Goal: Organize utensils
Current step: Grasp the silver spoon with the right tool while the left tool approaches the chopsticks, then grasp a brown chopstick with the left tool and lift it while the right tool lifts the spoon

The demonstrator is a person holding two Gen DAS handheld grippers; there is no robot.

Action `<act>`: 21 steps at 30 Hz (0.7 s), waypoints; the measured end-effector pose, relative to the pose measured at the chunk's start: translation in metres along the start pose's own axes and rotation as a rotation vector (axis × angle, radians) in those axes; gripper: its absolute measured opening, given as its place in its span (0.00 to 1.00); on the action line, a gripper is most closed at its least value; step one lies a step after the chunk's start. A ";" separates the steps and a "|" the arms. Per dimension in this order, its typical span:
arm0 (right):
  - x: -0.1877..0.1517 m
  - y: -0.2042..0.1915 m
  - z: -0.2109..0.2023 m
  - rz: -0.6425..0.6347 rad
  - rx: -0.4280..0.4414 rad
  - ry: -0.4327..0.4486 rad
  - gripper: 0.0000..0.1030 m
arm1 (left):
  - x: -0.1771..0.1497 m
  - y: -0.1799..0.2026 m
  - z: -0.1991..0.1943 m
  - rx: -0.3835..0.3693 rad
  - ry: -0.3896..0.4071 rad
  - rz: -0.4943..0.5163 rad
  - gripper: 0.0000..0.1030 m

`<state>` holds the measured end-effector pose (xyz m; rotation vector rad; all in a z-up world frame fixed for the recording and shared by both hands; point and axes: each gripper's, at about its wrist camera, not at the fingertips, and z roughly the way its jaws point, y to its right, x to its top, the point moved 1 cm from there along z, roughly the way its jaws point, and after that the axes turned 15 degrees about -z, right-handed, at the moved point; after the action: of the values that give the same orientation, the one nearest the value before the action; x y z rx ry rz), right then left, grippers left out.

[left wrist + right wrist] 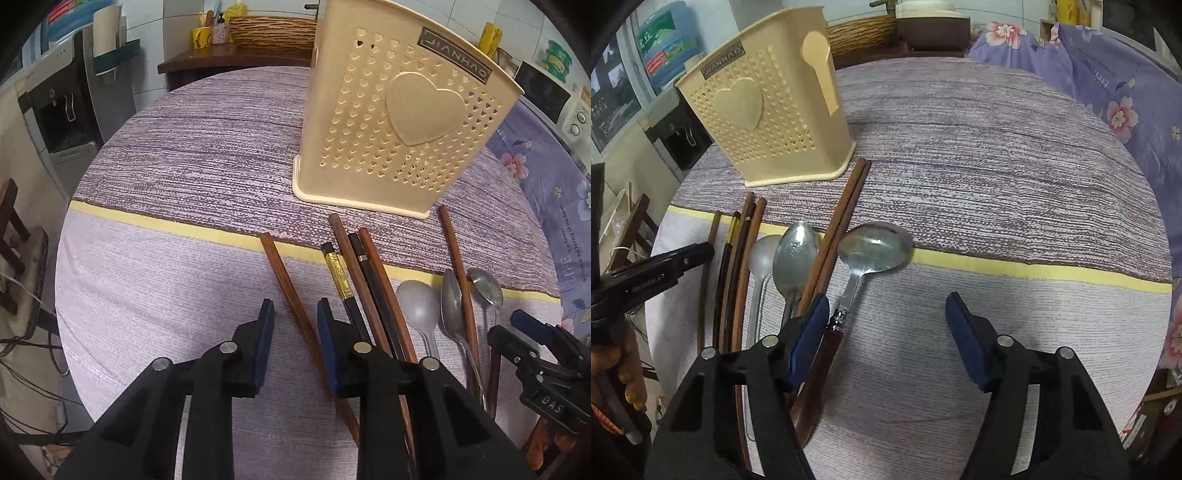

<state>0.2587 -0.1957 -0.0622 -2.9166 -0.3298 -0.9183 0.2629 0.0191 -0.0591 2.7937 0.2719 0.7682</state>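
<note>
Round and covered in a lilac-and-purple streaked cloth with one pale yellow stripe, the table (177, 155) carries everything the task concerns.

From the left wrist camera, a cream plastic utensil holder (399, 122) stands upright beyond the stripe, its wall pierced with small hearts around one large raised heart. Nearer the camera than its base lie the utensils, long axes running roughly from the camera toward the holder: a lone brown chopstick (295, 314), a black chopstick with a gold band (341, 280), a bundle of brown and black chopsticks (373, 291), then three metal spoons (452, 302) with bowls pointing away. The left gripper (295, 314) is partly open and holds nothing; the lone brown chopstick passes through the gap between its blue pads, and contact cannot be judged. This view alone shows a water dispenser (62, 110) at far left and the right gripper (535, 332) edge-on at the right.

From the right wrist camera, the holder (768, 110) shows a side wall with a keyhole-shaped slot. Only here does the rightmost ladle-like spoon (875, 247) appear whole: broad shiny bowl on the yellow stripe, brown handle running back toward the camera. A pair of brown chopsticks (842, 218) lies beside it, far ends close to the holder's base. The right gripper (886, 325) is wide open and empty, its left pad over the spoon's handle. The left gripper (665, 266) enters from the left edge.
</note>
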 end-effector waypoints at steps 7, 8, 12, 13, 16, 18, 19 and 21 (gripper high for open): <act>0.019 -0.009 0.013 -0.008 -0.045 -0.054 0.58 | 0.007 -0.001 0.003 -0.011 -0.011 0.009 0.22; 0.022 -0.009 0.014 -0.005 -0.051 -0.062 0.54 | 0.006 -0.001 0.003 -0.009 -0.009 0.012 0.22; 0.034 -0.008 0.019 0.032 -0.044 -0.093 0.53 | 0.008 0.002 0.005 -0.005 -0.008 0.022 0.21; 0.036 -0.009 0.020 0.034 -0.042 -0.098 0.52 | 0.009 0.003 0.006 -0.003 -0.008 0.026 0.21; 0.040 -0.010 0.021 0.026 -0.068 -0.112 0.47 | 0.012 0.005 0.008 0.002 -0.011 0.034 0.20; 0.040 -0.012 0.022 0.020 -0.075 -0.113 0.47 | 0.013 0.007 0.009 0.007 -0.011 0.040 0.18; 0.039 -0.014 0.021 0.018 -0.073 -0.109 0.47 | 0.015 0.009 0.010 0.008 -0.010 0.046 0.18; 0.041 -0.013 0.023 0.012 -0.069 -0.107 0.46 | 0.017 0.010 0.012 0.016 -0.008 0.053 0.14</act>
<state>0.3012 -0.1722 -0.0577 -3.0343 -0.2919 -0.7896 0.2851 0.0112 -0.0580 2.8294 0.2041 0.7695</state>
